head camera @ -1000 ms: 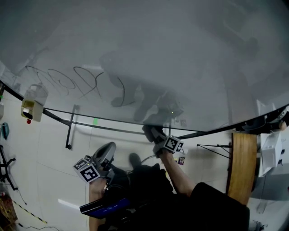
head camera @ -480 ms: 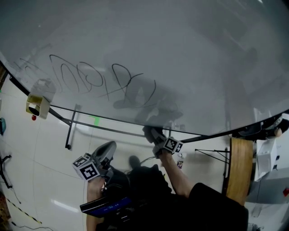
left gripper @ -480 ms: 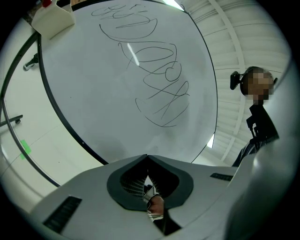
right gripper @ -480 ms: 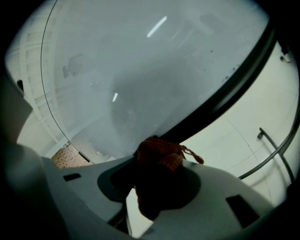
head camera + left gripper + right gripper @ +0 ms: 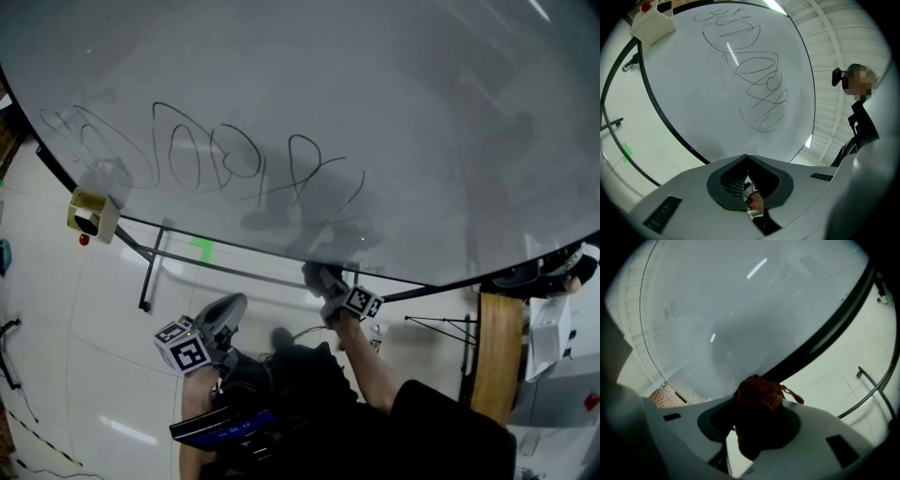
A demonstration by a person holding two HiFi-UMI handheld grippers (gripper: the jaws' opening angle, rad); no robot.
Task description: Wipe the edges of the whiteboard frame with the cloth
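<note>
At the lower middle of the right gripper view, a reddish-brown cloth (image 5: 759, 397) is bunched between the jaws of the right gripper (image 5: 755, 401), which are clamped on it. A loose thread trails off to the right. The top of the cloth sits against the dark whiteboard frame (image 5: 820, 338), which runs diagonally up to the upper right of that view. In the head view this gripper (image 5: 322, 281) is at the board's lower edge, a little right of centre, with its marker cube (image 5: 361, 302) just below.

The whiteboard (image 5: 394, 112) fills the upper part of the head view, with looping black scribbles (image 5: 225, 159) across its upper left. A small cream box (image 5: 92, 214) hangs at the board's left edge.

The left gripper (image 5: 230, 309) is lower left of the right one, apart from the board. Its jaws are pressed together with nothing between them.

On the pale floor lies a green mark (image 5: 202, 248), and a wooden plank (image 5: 492, 356) stands at the lower right.
</note>
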